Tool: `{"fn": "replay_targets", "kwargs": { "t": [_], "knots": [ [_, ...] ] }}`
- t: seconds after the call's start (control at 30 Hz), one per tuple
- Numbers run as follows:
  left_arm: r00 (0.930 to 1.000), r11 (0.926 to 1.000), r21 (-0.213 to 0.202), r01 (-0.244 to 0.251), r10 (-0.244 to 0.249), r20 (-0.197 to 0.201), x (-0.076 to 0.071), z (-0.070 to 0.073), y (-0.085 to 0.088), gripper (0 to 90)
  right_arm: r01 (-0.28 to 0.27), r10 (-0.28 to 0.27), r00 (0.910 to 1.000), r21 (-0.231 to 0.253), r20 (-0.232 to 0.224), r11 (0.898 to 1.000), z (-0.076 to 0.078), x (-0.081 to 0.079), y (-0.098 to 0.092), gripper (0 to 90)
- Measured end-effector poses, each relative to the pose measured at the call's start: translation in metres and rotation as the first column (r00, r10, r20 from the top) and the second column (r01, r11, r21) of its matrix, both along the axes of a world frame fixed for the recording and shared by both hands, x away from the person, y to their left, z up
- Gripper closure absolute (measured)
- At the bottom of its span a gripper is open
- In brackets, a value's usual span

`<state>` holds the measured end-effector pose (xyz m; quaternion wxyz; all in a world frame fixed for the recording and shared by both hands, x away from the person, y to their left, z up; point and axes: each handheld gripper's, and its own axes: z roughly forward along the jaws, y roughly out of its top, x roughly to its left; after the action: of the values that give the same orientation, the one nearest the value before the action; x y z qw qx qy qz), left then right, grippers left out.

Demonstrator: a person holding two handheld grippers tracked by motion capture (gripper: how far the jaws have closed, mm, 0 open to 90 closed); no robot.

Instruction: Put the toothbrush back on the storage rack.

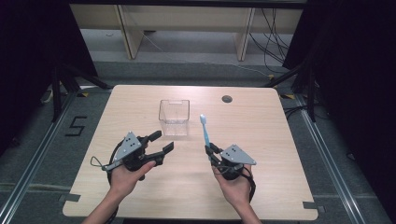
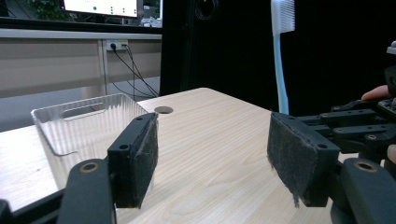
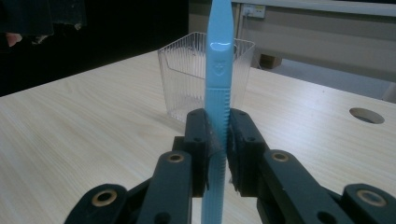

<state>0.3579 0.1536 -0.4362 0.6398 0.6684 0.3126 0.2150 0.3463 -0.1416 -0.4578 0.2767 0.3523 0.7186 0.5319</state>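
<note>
My right gripper point(image 1: 210, 149) is shut on the handle of a light blue toothbrush point(image 1: 204, 128), which stands up with its white bristle head on top. In the right gripper view the jaws point(image 3: 217, 128) pinch the ribbed handle point(image 3: 218, 74). My left gripper point(image 1: 162, 141) is open and holds nothing; it hangs just in front of a clear plastic container point(image 1: 174, 116) that stands upright in the middle of the table. In the left gripper view the pads point(image 2: 140, 158) stand wide apart, the container point(image 2: 79, 126) lies to the left, and the toothbrush point(image 2: 280, 70) rises on the right.
The wooden table point(image 1: 140, 186) has a round cable hole point(image 1: 227, 99) at its far right. A pale wooden frame point(image 1: 130, 32) and cables stand on the floor beyond the table. Dark curtains flank both sides.
</note>
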Motion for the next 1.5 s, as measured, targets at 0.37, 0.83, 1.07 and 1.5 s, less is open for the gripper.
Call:
{"fn": "replay_targets", "kwargs": {
  "t": [0.37,0.83,1.07,1.5],
  "knots": [
    [0.999,0.999,-0.009,0.043,-0.043,-0.007,0.006,0.007,-0.017,34.3,0.005,-0.004,0.9996,0.037,-0.028,0.999,0.001,0.002,0.014,79.3],
    [0.9931,0.9937,-0.008,0.112,-0.112,-0.036,0.016,0.011,-0.042,43.3,-0.017,0.018,0.9993,0.03,-0.033,0.999,0.001,0.005,0.025,79.3],
    [0.9907,0.9928,-0.012,0.119,-0.119,-0.066,0.022,0.01,-0.048,49.2,-0.039,0.039,0.9991,0.029,-0.018,0.999,0.0,0.007,0.03,79.3],
    [0.989,0.992,-0.056,0.114,-0.118,-0.089,0.029,0.006,-0.058,62.3,-0.035,0.036,0.9991,0.038,-0.023,0.999,-0.001,0.007,0.036,79.3]
  ]
}}
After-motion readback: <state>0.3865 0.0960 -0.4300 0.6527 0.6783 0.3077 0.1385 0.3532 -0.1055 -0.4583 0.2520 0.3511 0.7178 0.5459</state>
